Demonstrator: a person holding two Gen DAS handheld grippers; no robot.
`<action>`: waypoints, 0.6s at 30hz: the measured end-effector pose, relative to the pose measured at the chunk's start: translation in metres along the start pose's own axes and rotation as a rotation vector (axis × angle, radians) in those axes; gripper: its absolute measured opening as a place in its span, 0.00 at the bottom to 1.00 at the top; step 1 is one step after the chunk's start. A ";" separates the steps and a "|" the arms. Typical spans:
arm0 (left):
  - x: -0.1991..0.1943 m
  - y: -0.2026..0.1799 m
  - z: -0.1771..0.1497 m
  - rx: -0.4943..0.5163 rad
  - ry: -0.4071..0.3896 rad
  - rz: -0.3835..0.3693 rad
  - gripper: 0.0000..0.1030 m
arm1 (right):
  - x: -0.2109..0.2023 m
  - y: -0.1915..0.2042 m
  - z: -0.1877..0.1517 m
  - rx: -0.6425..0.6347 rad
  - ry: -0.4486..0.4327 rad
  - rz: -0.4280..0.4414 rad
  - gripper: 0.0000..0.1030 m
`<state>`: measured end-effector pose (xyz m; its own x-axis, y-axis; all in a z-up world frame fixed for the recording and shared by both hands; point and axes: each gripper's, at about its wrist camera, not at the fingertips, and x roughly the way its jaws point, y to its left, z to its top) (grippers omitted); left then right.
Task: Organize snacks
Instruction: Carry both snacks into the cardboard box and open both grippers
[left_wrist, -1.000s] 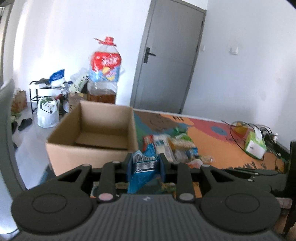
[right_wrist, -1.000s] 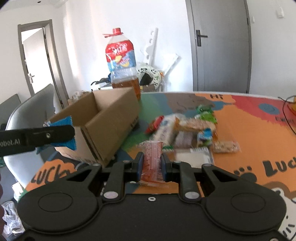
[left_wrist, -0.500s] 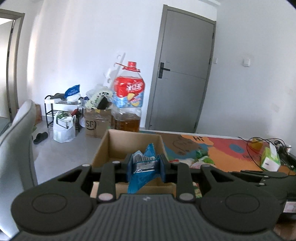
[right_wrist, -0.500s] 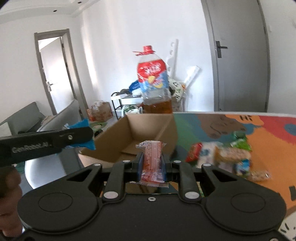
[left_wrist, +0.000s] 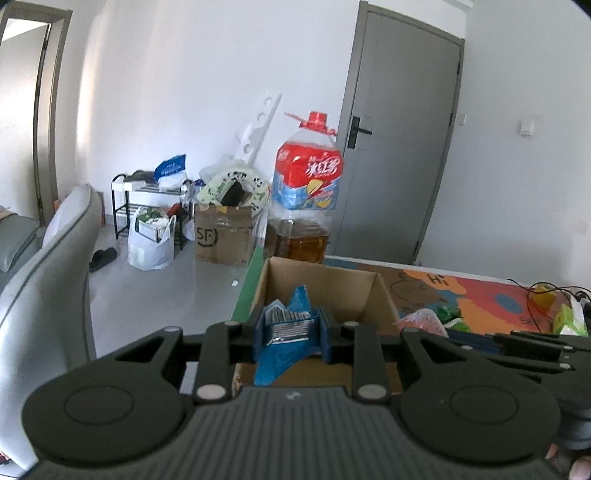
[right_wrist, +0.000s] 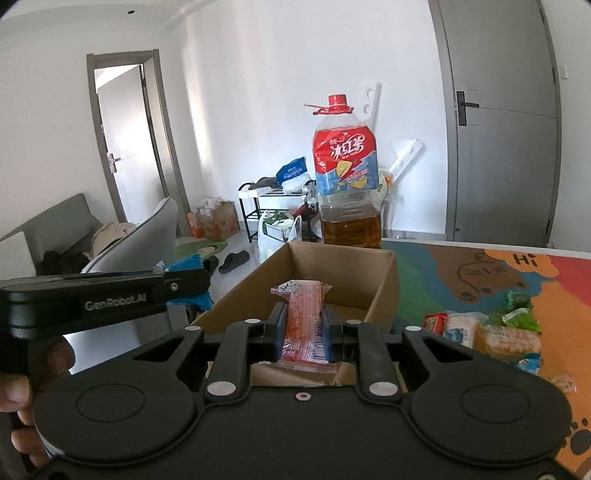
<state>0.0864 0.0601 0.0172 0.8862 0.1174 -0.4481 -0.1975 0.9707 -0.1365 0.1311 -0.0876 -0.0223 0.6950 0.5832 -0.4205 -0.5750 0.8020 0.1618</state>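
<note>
The right gripper (right_wrist: 303, 328) pinches a red snack packet (right_wrist: 304, 325) above the open cardboard box (right_wrist: 384, 288). The left gripper (right_wrist: 199, 278) holds a blue packet (right_wrist: 186, 265) beside it. Loose snacks (right_wrist: 491, 336) lie on the colourful table (right_wrist: 461, 273).

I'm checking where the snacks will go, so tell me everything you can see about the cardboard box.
The cardboard box is plain brown corrugated card, open at the top, with no flaps showing. It stands upright on the colourful table mat near the table's edge, just in front of a big bottle of amber liquid. The part of its floor in view looks bare. Both held snacks sit in front of it in the views; whether anything touches it is unclear.
</note>
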 end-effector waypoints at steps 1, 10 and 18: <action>0.005 0.002 0.000 0.001 0.006 0.001 0.27 | 0.004 0.001 0.001 -0.002 0.004 0.001 0.20; 0.054 0.001 0.001 0.006 0.093 0.004 0.27 | 0.045 -0.006 0.004 -0.015 0.059 -0.016 0.20; 0.076 -0.003 0.007 0.023 0.124 -0.005 0.28 | 0.068 -0.018 0.008 -0.005 0.082 -0.016 0.21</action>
<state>0.1569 0.0677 -0.0098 0.8283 0.0865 -0.5536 -0.1820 0.9760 -0.1197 0.1921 -0.0619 -0.0464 0.6669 0.5574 -0.4946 -0.5663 0.8105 0.1497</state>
